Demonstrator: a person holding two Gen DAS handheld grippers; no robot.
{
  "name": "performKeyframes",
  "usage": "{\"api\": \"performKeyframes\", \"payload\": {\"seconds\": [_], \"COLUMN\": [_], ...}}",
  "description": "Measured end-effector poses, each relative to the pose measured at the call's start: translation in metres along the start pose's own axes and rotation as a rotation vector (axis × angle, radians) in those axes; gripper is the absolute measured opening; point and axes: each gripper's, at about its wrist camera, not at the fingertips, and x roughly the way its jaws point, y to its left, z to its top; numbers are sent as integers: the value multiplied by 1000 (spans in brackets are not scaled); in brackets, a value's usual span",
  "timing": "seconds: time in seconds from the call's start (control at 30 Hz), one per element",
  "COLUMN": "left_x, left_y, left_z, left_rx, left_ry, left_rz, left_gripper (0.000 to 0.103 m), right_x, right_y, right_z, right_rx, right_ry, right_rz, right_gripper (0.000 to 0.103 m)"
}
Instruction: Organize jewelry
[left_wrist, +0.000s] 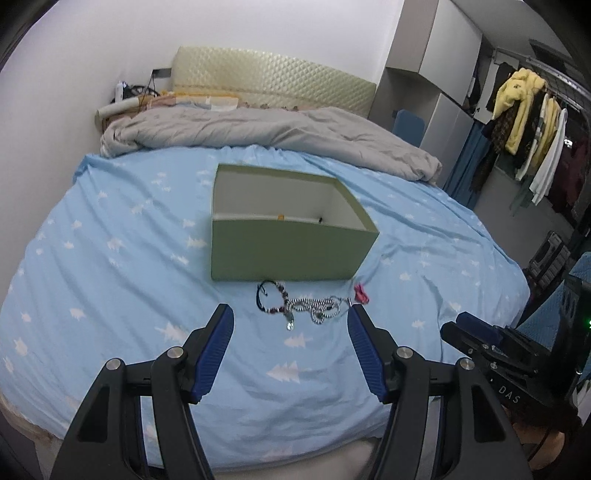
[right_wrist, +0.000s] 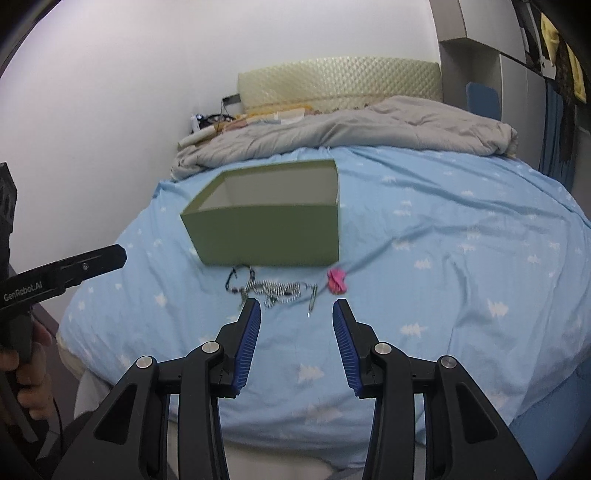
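Note:
An open green box (left_wrist: 284, 251) with a white inside stands on the blue bed sheet (left_wrist: 110, 258); it also shows in the right wrist view (right_wrist: 269, 236). In front of it lie a dark beaded bracelet (left_wrist: 271, 295), a tangled silver bead chain (left_wrist: 317, 304) (right_wrist: 277, 290), a small metal clip (right_wrist: 313, 297) and a pink item (left_wrist: 361, 293) (right_wrist: 337, 280). My left gripper (left_wrist: 290, 314) is open and empty just short of the jewelry. My right gripper (right_wrist: 296, 308) is open and empty, near the chain and clip. Small items lie inside the box.
A grey duvet (left_wrist: 277, 129) is bunched at the head of the bed, before a cream headboard (left_wrist: 273, 77). A clothes rack (left_wrist: 524, 122) stands at the right. The bed's near edge lies below the grippers.

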Motion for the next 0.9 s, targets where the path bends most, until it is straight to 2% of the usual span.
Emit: {"api": "performKeyframes", "payload": {"seconds": [0.27,0.5,0.6,0.7,0.9], "left_x": [33,60,78,98,134], "left_y": [10,13,12,12,10], "left_z": [-9,-12,-14,-17,-21], "left_rx": [-55,-63,-64,-60,-49], "left_ry": [52,92,120,152,204], "left_rz": [-40,-60,-70,-75,-81], "left_gripper": [63,63,53,47,40], "right_x": [20,36,49,62,88], "right_y": [-6,-6,-8,-11,-18], "right_z": [-3,-4,-5,-6,-7], "right_rx": [22,30,30,30,37], "right_ry": [27,47,72,95,130], "right_rz": [-1,20,14,13,10], "right_gripper": [39,38,38,30,30]}}
